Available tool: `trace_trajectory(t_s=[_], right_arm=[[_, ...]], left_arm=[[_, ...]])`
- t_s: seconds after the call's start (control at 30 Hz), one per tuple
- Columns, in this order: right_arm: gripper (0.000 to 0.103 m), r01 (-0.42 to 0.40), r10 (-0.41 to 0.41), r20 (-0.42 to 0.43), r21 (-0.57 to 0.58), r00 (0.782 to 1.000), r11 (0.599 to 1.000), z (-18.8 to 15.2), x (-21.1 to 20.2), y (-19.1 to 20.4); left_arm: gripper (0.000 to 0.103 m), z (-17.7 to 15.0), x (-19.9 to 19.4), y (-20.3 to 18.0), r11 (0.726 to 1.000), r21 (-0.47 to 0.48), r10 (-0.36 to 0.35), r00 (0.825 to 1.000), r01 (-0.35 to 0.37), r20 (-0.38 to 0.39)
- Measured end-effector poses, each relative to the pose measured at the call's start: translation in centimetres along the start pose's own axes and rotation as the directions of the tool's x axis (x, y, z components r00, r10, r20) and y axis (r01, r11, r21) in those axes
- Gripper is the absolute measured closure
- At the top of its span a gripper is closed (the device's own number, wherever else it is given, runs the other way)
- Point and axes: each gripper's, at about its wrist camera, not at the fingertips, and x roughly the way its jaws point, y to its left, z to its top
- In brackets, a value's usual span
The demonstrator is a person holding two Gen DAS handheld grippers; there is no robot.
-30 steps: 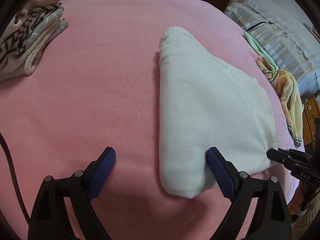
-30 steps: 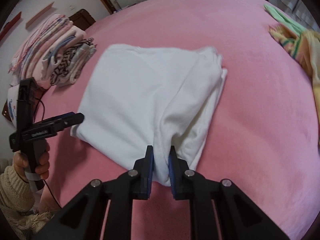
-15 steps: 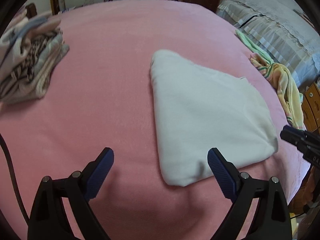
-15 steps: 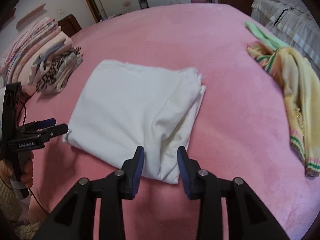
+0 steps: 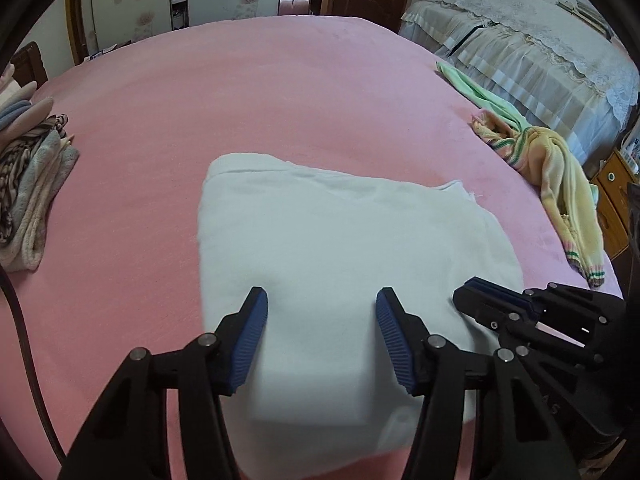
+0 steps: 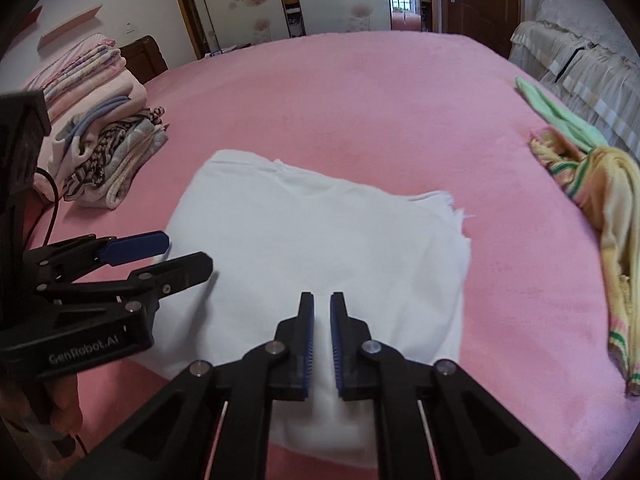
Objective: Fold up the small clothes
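A folded white garment (image 5: 332,248) lies flat on the pink bed (image 5: 240,92); it also shows in the right wrist view (image 6: 320,240). My left gripper (image 5: 320,316) is open and empty, hovering over the garment's near edge. It appears at the left of the right wrist view (image 6: 176,256). My right gripper (image 6: 321,312) has its jaws nearly together with nothing between them, above the garment's near edge. It shows at the right of the left wrist view (image 5: 492,300).
A stack of folded clothes (image 6: 96,152) sits at the left of the bed, also seen in the left wrist view (image 5: 28,184). An unfolded yellow and green striped garment (image 6: 592,208) lies at the right edge. A second bed with a lace cover (image 5: 540,44) stands beyond.
My right gripper let go of the garment's corner, opened, then closed almost fully while empty. Both grippers have lifted back over the garment's near edge. The garment now lies flat.
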Motion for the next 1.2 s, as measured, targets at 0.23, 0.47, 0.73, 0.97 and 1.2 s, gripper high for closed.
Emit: trace_trajectory(t_s=[0.23, 0.47, 0.73, 0.97, 1.2], right_arm=[[0.103, 0.116, -0.116, -0.005, 0.061, 0.993, 0.991, -0.5, 1.6, -3.8], [0.103, 0.054, -0.053, -0.007, 0.107, 0.999, 0.993, -0.9, -0.4, -6.1], [0.094, 0.008, -0.005, -0.026, 0.106, 1.0, 0.994, -0.1, -3.4, -6.1], [0.05, 0.004, 0.001, -0.047, 0.117, 0.999, 0.993, -0.1, -4.0, -6.8], [0.039, -0.036, 0.054, -0.115, 0.147, 0.992, 0.988, -0.4, -2.1, -7.2]], left_arm=[[0.048, -0.7, 2.1, 1.5, 1.0, 0.022, 0.006, 1.0, -0.005, -0.022], [0.046, -0.5, 0.8, 2.5, 1.0, -0.001, -0.028, 0.999, 0.028, -0.033], [0.015, 0.7, -3.2, 4.4, 0.999, 0.021, -0.033, 0.999, 0.033, -0.024], [0.009, 0.5, -3.2, 7.9, 0.998, -0.011, -0.056, 0.995, 0.056, -0.088], [0.009, 0.2, -0.8, 9.8, 0.992, -0.068, -0.119, 0.979, 0.109, -0.166]])
